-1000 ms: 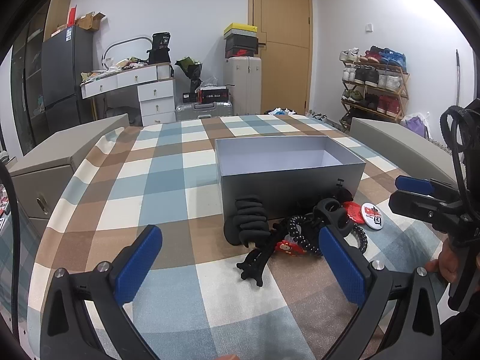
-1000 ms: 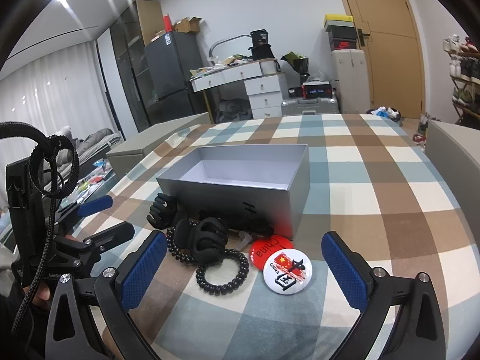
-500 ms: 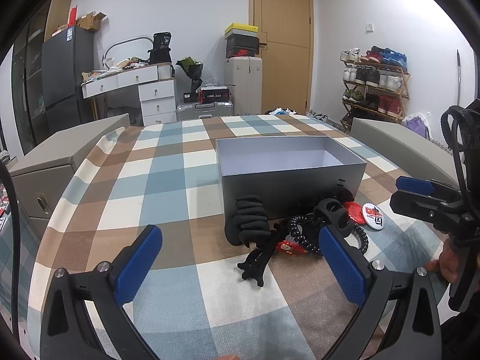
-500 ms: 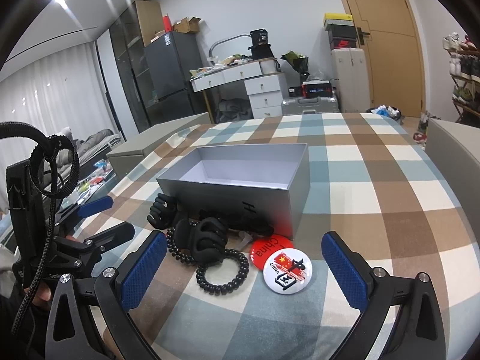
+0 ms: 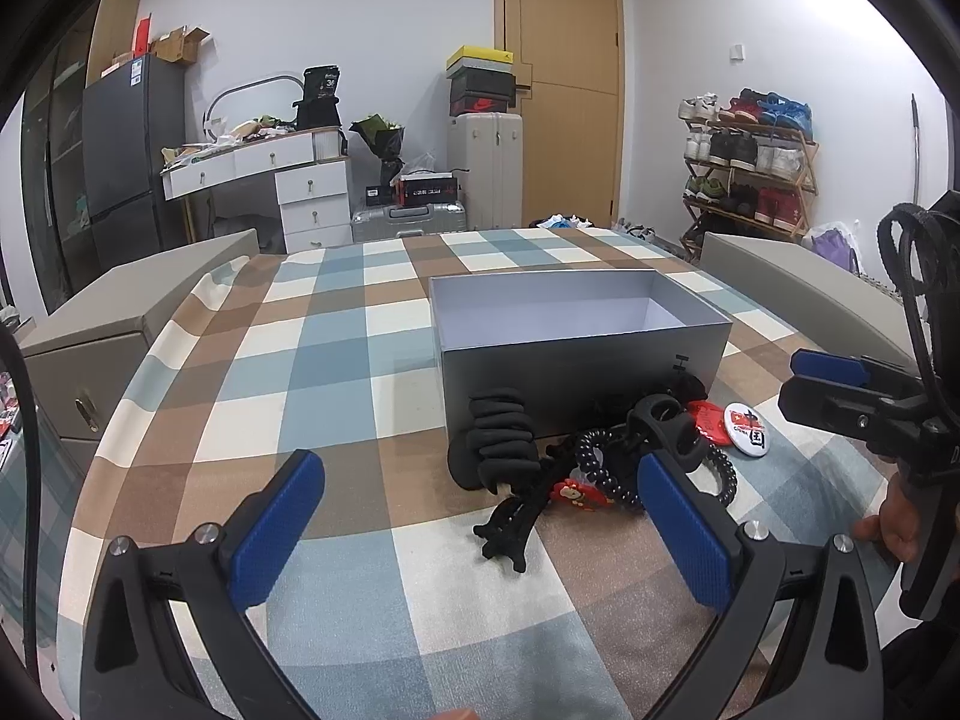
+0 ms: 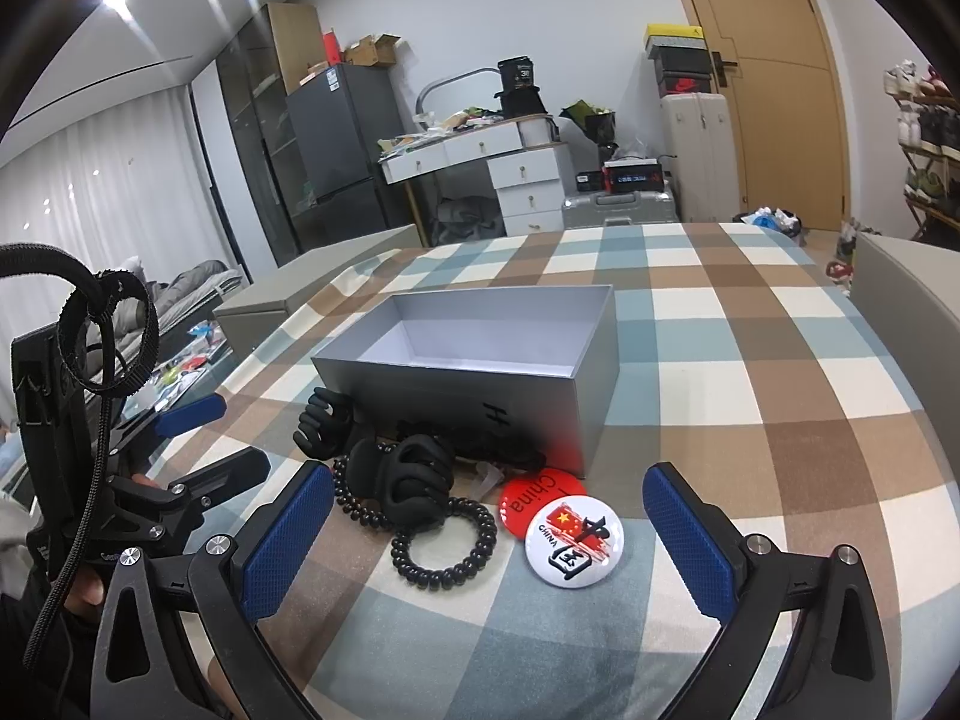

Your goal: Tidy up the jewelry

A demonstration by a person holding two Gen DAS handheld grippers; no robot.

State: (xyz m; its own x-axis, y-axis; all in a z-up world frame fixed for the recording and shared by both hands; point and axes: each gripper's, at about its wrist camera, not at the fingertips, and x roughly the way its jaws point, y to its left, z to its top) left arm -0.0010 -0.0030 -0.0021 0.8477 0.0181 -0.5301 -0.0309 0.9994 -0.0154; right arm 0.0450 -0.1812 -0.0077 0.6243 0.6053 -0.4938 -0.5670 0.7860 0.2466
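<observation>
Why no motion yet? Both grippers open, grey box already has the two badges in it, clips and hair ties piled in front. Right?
Not quite: the grey box is empty. The right wrist view shows the white badge and red badge lying on the checked cloth in front of the box, beside the hair ties and clips. Both the left gripper and right gripper are open.

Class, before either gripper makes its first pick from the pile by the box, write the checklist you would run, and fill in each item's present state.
1. Grey box open, nothing inside: ok.
2. Right gripper jaws apart, holding nothing: ok.
3. Left gripper jaws apart, holding nothing: ok.
4. White badge reachable on top: ok; it overlaps the red badge.
5. Coil hair tie free to lift alone: not ok; a black claw clip rests on it.
6. Items hidden beneath the pile: cannot tell.
</observation>
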